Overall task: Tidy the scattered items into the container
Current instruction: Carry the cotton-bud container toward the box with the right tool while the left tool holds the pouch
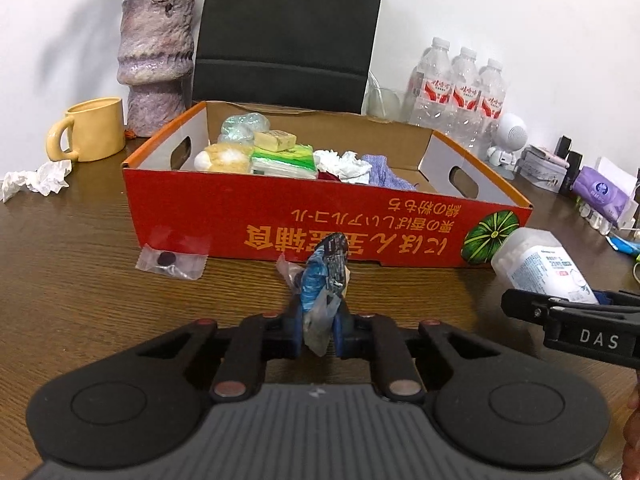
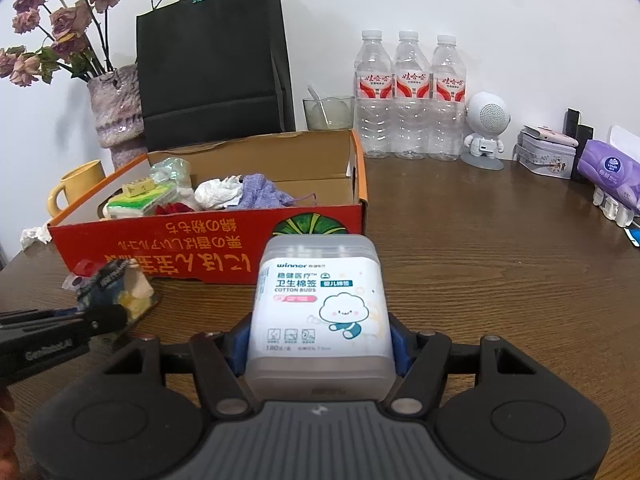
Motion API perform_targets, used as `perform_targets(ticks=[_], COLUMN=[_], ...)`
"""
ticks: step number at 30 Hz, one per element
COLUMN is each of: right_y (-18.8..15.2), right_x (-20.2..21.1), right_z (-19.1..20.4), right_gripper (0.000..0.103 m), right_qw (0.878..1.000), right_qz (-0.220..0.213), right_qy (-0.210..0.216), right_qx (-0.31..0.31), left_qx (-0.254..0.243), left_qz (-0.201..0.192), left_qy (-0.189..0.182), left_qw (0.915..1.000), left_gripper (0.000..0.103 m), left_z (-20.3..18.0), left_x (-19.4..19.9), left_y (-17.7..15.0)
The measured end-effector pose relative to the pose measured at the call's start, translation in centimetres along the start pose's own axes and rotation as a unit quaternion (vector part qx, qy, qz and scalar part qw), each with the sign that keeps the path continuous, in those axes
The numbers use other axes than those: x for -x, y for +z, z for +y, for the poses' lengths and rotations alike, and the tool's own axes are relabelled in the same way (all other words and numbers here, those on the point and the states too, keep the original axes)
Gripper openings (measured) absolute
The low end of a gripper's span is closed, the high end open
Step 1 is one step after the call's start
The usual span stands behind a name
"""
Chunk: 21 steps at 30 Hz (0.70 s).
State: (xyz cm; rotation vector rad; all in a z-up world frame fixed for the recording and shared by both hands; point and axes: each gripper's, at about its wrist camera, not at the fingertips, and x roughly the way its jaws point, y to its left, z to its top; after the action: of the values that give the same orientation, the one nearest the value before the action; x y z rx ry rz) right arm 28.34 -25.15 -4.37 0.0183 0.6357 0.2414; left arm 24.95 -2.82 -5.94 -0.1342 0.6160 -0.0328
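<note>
On wooden table (image 1: 80, 240), red box (image 1: 320, 220).

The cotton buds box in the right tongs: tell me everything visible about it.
The translucent, rounded-corner plastic cotton buds box carries a white label printed "winner" and "COTTON BUDS", with a smiling cloud cartoon and small icons below. Its lid looks closed. It lies lengthwise along the right tongs, blue pads pressed against both sides, its far end towards the red cardboard box. It sits above the brown wooden table; contact cannot be judged. In the left view it shows at the right.
</note>
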Motion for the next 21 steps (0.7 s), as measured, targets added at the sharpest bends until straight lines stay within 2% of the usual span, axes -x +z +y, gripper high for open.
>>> perform_targets(ticks=[13,21], right_y=[-0.1,0.9], right_x=[0.8,3.5], right_z=[0.7,2.7], right_gripper=[0.063,0.063], right_qw=[1.0,0.998], right_qz=[-0.008,-0.034], right_qy=[0.008,0.039], right_qx=[0.009,0.031], left_qx=[0.021,0.026], left_qz=[-0.021,-0.051], left_qy=[-0.011,-0.032], left_qw=[0.9995,0.9978], left_gripper=[0.014,0.014], left_z=[1.9,2.9], left_x=[2.3,4.9], left_y=[0.2,1.9])
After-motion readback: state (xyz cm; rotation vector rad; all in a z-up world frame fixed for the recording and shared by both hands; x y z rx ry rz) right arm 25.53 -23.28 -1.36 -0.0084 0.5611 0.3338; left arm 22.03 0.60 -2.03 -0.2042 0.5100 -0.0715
